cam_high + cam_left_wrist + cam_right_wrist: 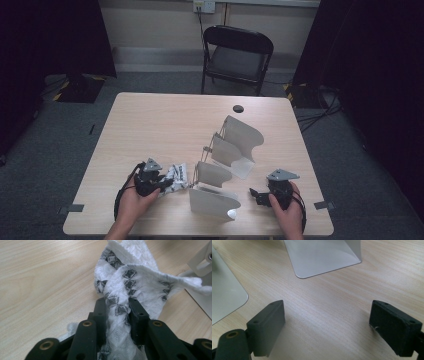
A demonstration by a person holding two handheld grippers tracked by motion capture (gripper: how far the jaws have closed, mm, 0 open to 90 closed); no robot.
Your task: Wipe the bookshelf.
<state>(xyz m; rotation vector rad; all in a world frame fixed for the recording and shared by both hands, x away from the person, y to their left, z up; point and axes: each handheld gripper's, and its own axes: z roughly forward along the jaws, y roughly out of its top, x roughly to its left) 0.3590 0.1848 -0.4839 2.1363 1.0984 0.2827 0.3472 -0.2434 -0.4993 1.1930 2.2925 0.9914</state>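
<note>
While my left gripper (117, 306) is clenched on the patterned white cloth (130, 287) at the table's (150, 125) near left, just beside the white divider rack (225, 150), my right gripper (327, 327) hovers released at the near right, holding nothing.

Open table at the back and left, a crowded strip in the front middle

The white rack (227, 165) of upright dividers stands in a slanted line from the table (150, 120) centre to its front edge and blocks the straight way between the two hands. The patterned cloth (175, 177) lies just beside its near end, so there is little room there. The left half and the far edge are free, except a small black disc (238, 108). Right of the rack the wood is bare.
</note>
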